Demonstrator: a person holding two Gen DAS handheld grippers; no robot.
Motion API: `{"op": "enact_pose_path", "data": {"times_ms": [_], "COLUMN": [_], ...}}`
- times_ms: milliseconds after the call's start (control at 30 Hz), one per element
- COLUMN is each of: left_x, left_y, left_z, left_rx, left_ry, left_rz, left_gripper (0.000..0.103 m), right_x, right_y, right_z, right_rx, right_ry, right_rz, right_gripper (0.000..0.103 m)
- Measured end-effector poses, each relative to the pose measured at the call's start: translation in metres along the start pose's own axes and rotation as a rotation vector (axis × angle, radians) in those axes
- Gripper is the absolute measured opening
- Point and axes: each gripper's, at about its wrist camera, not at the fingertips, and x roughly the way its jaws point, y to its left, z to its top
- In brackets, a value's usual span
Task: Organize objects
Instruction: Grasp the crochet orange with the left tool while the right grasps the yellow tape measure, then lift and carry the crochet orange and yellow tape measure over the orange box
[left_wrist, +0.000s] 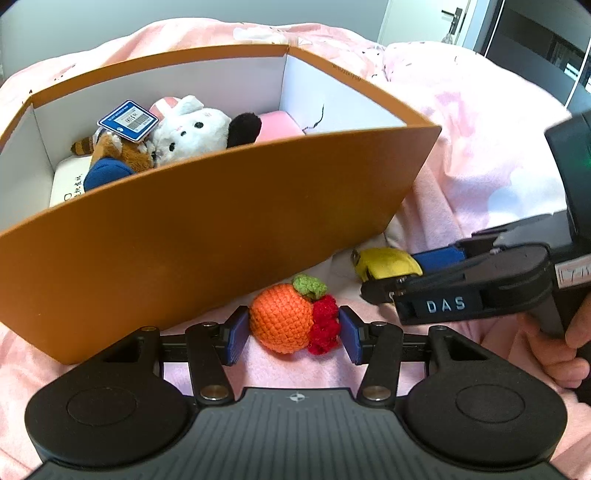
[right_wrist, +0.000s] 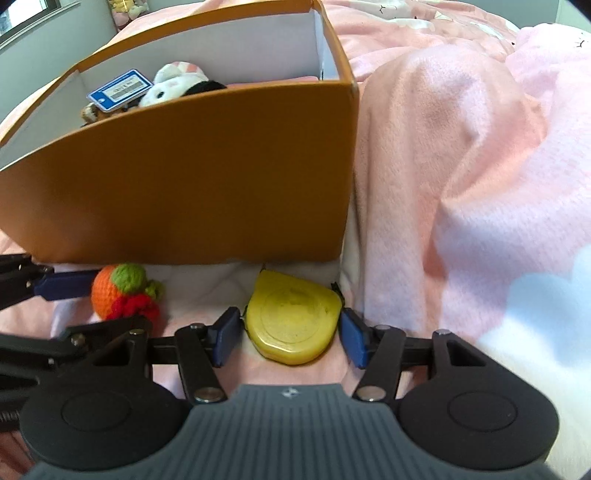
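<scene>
Left tool (left_wrist: 293, 334): blue pads set on either side of a crocheted orange fruit with green leaf and red berry cluster (left_wrist: 291, 319). The left pad touches the orange side and the right pad meets the red berries; the fruit rests on the pink fleece bed cover (left_wrist: 480, 177), and whether the pads are pressing it cannot be told for certain, though they sit closed up against it.

Right tool (right_wrist: 290, 338): pads astride a flat yellow rounded tape-measure case (right_wrist: 293, 321). Both pads stand at the case's edges, in contact or very nearly so, and the case lies flat on the cover. In the left wrist view the right tool (left_wrist: 391, 273) enters from the right, held by a hand (left_wrist: 554, 343), its fingers reaching over the yellow case (left_wrist: 384, 262).

The two items lie near each other, fruit to the left and case to the right, both just in front of the long wall of an open orange cardboard box with white interior (left_wrist: 221, 229).

Inside the box, left to middle: a brown striped-tail plush animal (left_wrist: 122, 151) bearing a blue barcode tag (left_wrist: 128, 120), a white plush rabbit (left_wrist: 188, 133), a black fluffy part (left_wrist: 243, 127), and a pink soft block (left_wrist: 277, 125) towards the far right corner
</scene>
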Motion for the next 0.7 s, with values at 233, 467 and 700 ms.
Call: {"op": "enact_pose_path", "data": {"times_ms": [233, 467, 700], "left_x": [-0.032, -0.07, -0.105], "left_y": [0.007, 0.01, 0.01], "left_z": [0.003, 0.014, 0.038], "left_rx": [-0.046, -0.113, -0.104], "left_ry": [-0.04, -0.103, -0.195], "left_rz": [-0.074, -0.163, -0.176], "left_gripper": [0.059, 0.059, 0.059], "right_x": [-0.029, -0.069, -0.112], "right_y": [-0.001, 0.019, 0.031], "right_z": [-0.007, 0.006, 0.018], "right_rx": [-0.002, -0.099, -0.189], "right_ry": [-0.025, -0.121, -0.203], "right_rz": [0.043, 0.078, 0.126], "right_gripper": [0.06, 0.06, 0.06]}}
